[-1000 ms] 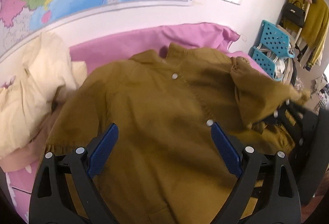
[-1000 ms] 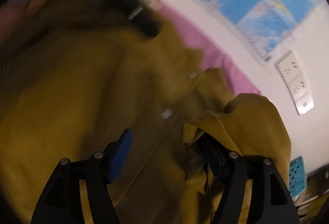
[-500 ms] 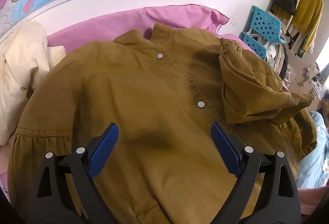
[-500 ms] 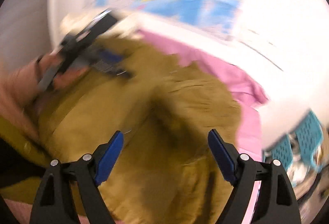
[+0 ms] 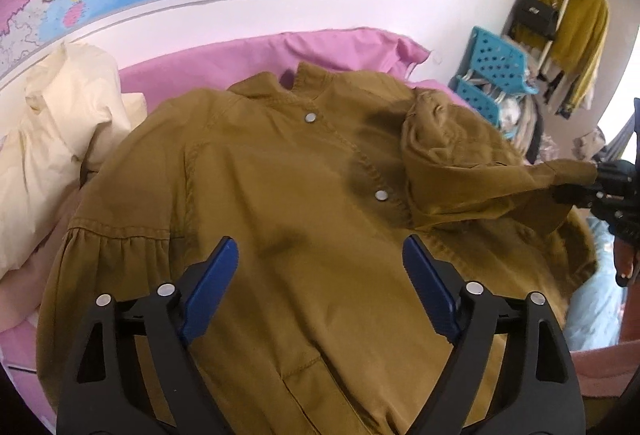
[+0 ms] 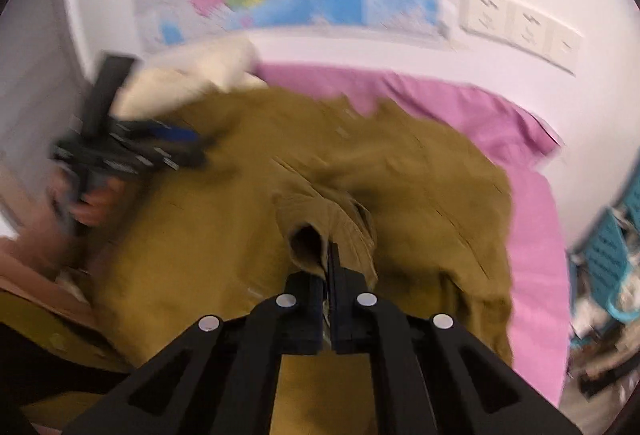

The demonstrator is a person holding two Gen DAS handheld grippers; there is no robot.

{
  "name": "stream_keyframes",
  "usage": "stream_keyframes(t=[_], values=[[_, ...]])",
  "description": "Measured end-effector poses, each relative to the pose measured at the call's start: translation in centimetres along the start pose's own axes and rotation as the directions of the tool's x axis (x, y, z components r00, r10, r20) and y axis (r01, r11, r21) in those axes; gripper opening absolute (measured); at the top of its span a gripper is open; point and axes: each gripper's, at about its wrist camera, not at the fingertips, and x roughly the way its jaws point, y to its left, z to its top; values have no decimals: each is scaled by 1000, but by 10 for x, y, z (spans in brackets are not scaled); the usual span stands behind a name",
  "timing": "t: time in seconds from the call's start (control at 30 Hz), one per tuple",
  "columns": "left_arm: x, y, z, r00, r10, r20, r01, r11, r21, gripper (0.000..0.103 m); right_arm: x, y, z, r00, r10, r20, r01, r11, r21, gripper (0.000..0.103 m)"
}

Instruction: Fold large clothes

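1. Pinching the cuff of one sleeve (image 6: pixel 320 231), the right claw (image 6: pixel 330 275) has its jaws pressed fully together on the fabric, and the sleeve runs straight ahead of it toward the garment's body.
2. Seen from the left wrist, that same sleeve stretches as a taut band from the shirt's shoulder out to the right claw (image 5: pixel 612 191) at the frame's right edge, so its long axis lies across the shirt's width.
3. The left claw (image 5: pixel 320 275) hangs over the lower front of the mustard shirt (image 5: pixel 280 195), jaws wide but closing a little, with nothing between them.
4. The shirt lies face up, buttoned, collar toward the wall, on the pink bed sheet (image 5: pixel 340 47); a cream garment (image 5: pixel 60 123) is heaped beside its other sleeve.
5. Judging by this, the coming move is to carry the held sleeve inward over the chest; the right hand is the nearer one.
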Motion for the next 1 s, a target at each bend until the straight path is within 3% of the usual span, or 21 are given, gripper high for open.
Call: stream_keyframes(t=[0.13, 0.2, 0.27, 0.33, 0.47, 0.6, 0.63, 0.73, 0.87, 1.0], values=[[-24, 12, 2, 998, 1, 66, 1, 1000, -23, 82, 3, 30, 42, 991, 133, 26, -131, 990, -42, 4], [-42, 23, 2, 994, 4, 107, 2, 999, -50, 82, 15, 51, 58, 975, 220, 12, -219, 974, -64, 10], [-57, 30, 1, 991, 9, 135, 0, 998, -67, 82, 35, 62, 68, 955, 297, -19, -298, 954, -46, 29], [-68, 36, -2, 988, 34, 149, -22, 997, -80, 82, 55, 76, 73, 944, 326, -47, -329, 942, -63, 43], [-72, 39, -11, 990, 37, 135, -25, 996, -90, 82, 69, 73, 74, 909, 414, -48, -414, 910, 0, 44], [-64, 31, -20, 996, -22, 91, 28, 997, -66, 82, 57, 38, 67, 945, 326, 35, -328, 942, 71, 56], [-62, 29, -23, 996, -28, 79, 32, 998, -56, 82, 53, 21, 63, 966, 252, 58, -257, 961, 104, 60], [-48, 18, -34, 996, -86, 6, 86, 996, -31, 86, 48, -26, 52, 996, 61, 62, -72, 978, 194, 70], [-25, 3, -53, 991, -91, -96, 91, 996, 2, 87, 52, -92, 38, 992, -129, 16, 117, 938, 327, 78], [-8, 6, -69, 981, -98, -166, 95, 995, -24, 90, 79, -150, 23, 986, -147, -74, 164, 880, 445, 80]])
